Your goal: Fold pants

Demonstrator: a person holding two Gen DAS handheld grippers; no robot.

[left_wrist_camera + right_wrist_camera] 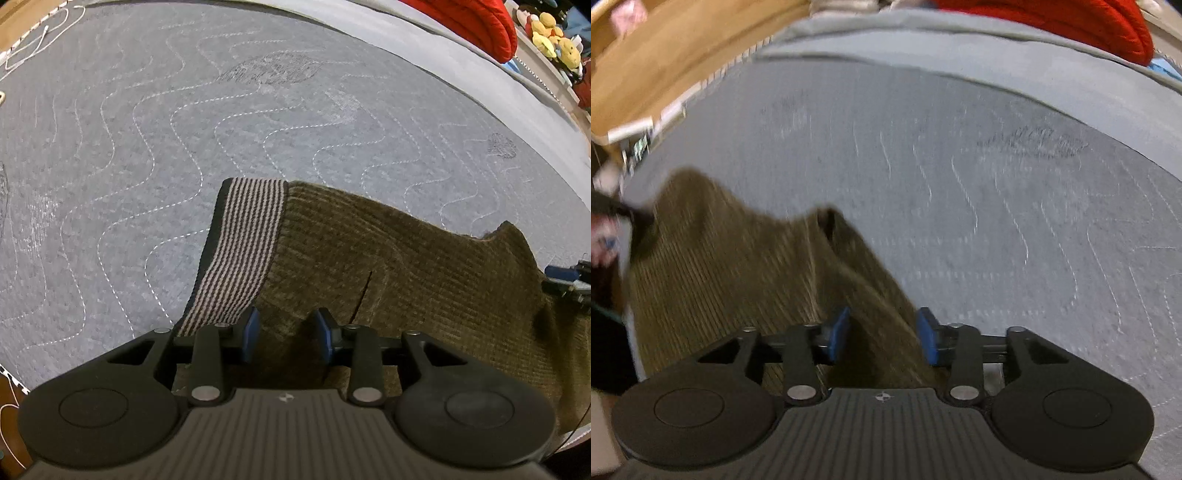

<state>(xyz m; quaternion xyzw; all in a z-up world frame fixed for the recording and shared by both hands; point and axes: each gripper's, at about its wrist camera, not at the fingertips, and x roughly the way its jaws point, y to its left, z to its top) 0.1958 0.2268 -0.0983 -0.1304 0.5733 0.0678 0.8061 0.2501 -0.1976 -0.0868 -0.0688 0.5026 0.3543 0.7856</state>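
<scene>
Right now my left gripper is partly open, pads straddling a raised ridge of the brown pants beside the striped waistband; no clear pinch. My right gripper is also partly open over a fold of the pants, not clamping. Pants lie bunched on the grey quilted mat. Right view is blurred.

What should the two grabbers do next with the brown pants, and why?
Probably lift both clear and check the fold. The left gripper and the right gripper both stand open over the pants, with cloth between the pads but not visibly pinched. The pants lie bunched on the grey mat, striped waistband showing, so a fresh grip seems needed before the next fold.
</scene>
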